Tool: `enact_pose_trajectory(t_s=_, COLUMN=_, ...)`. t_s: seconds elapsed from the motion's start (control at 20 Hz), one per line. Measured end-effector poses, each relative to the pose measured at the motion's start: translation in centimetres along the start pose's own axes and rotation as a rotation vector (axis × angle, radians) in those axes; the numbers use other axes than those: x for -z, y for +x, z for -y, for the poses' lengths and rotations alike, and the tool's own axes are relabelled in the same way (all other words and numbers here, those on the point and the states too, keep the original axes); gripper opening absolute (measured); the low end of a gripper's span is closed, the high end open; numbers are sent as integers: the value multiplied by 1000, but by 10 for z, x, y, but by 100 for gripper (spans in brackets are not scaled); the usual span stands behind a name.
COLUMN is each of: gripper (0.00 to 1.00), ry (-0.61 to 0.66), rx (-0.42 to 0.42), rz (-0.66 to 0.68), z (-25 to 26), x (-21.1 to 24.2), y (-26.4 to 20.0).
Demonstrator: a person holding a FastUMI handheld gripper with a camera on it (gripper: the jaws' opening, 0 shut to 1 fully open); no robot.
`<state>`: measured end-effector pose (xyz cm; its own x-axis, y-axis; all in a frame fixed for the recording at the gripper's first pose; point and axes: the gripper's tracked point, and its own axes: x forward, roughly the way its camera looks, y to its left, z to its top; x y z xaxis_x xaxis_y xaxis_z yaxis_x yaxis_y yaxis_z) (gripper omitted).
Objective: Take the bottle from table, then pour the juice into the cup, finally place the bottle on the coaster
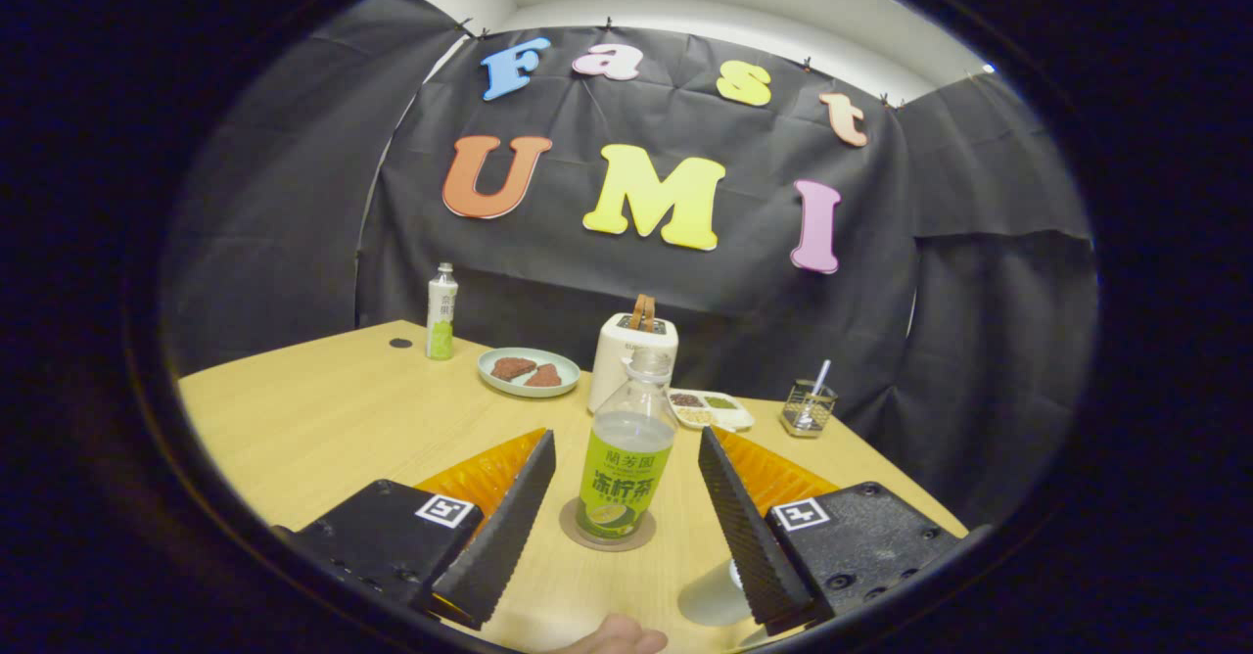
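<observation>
A clear bottle [626, 448] with a green label and no cap stands upright on a round brown coaster [609, 535] on the wooden table [323, 419]. My gripper [626, 443] is open, its two fingers wide apart on either side of the bottle without touching it. The bottle holds pale juice up to its shoulder. Part of a pale round cup [713, 595] shows low beside the right finger, mostly hidden by it.
Beyond the bottle stand a white toaster [633, 355], a green plate with brown slices [529, 372], a small snack tray [711, 409] and a wire holder with a spoon [809, 407]. A second capped bottle [441, 313] stands at the table's far left. A fingertip [617, 636] shows at the near edge.
</observation>
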<state>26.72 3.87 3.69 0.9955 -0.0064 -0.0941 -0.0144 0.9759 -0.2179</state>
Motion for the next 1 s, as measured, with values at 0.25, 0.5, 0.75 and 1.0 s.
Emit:
enact_pose_trajectory(t_s=0.25, gripper=95, ry=48, rx=19, rz=-4, z=16, x=15, y=-47)
enact_pose_trajectory(t_s=0.5, gripper=96, ry=193, rx=15, rz=101, z=37, x=11, y=-114)
enact_pose_trajectory(t_s=0.75, gripper=100, ry=257, rx=-11, rz=168, z=60, x=6, y=-170)
enact_pose_trajectory(t_s=1.0, gripper=100, ry=238, rx=-38, rz=130, z=72, x=22, y=-205)
